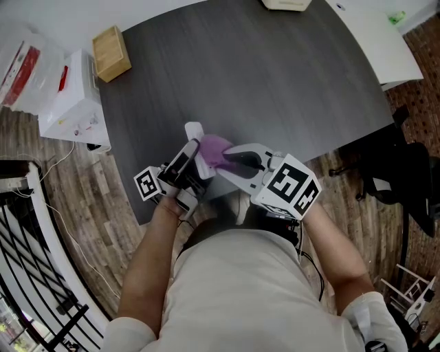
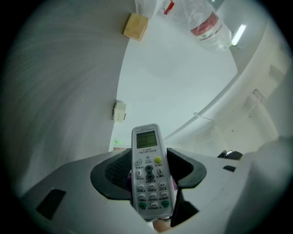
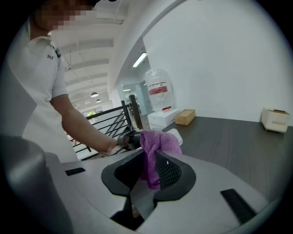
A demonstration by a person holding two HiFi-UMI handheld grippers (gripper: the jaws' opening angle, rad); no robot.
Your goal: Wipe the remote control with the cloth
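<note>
Wooden block (image 1: 111,53) at far left corner of dark tabletop (image 1: 275,82); beige box (image 1: 285,3) cut off at far edge; white carton (image 1: 72,110) beside left edge; plank floor, black railing (image 1: 27,261) around. Left gripper (image 2: 149,170) clamps remote control (image 2: 147,151) above near edge; right gripper (image 3: 149,171) pinches purple cloth (image 3: 155,144), touching remote; contact spot hidden.

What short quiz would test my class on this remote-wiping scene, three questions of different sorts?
1. True or false: the left hand-held gripper grips the remote control.
2. What colour is the cloth in the right hand-held gripper?
3. The wooden block lies: A on the dark table; B on the floor; C between jaws.
Key: 1 true; 2 purple; 3 A.
</note>
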